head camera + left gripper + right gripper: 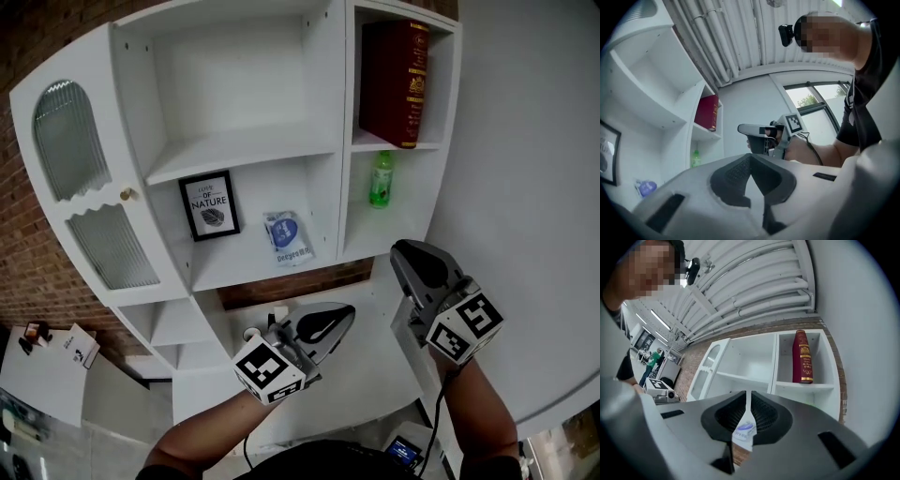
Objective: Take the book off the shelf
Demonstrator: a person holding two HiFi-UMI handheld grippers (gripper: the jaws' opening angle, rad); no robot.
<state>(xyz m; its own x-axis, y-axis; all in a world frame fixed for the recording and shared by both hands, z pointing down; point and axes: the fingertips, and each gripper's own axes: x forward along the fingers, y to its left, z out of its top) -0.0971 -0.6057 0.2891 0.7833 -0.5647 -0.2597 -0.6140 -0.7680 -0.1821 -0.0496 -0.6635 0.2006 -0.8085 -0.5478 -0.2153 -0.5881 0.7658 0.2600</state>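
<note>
Head view, book: the dark red hardback book with gold lettering (394,80) stands upright at about 1 o'clock in the frame. It is in the top right compartment of the white shelf unit (244,145), spine outward, so a claw could close across it from the front.

Head view, neighbours: a green plastic bottle (381,180) stands in the compartment at 6 o'clock from the book. A black-framed print (209,206) and a blue-and-white packet (286,237) lean on the middle shelf toward 8 o'clock. None of them blocks the way to the book.

Head view, claws: the right claw (405,255) is at 5 o'clock from the frame's centre. It points up toward the book's column and is well apart from it. The left claw (339,317) sits lower, near 6 o'clock, angled toward 2 o'clock. The right one looks better placed for the reach.

Left gripper view: the left claw's jaws meet at their tips with nothing between them. The book (708,112) shows at 10 o'clock, beyond the right claw.

Right gripper view: the right claw's jaws are closed to a thin slit and hold nothing. The packet seen through the slit is far back on its shelf. The book (802,357) sits at 1 o'clock above the jaws.

Stage: the book is untouched, and the claw that takes it must first open.
</note>
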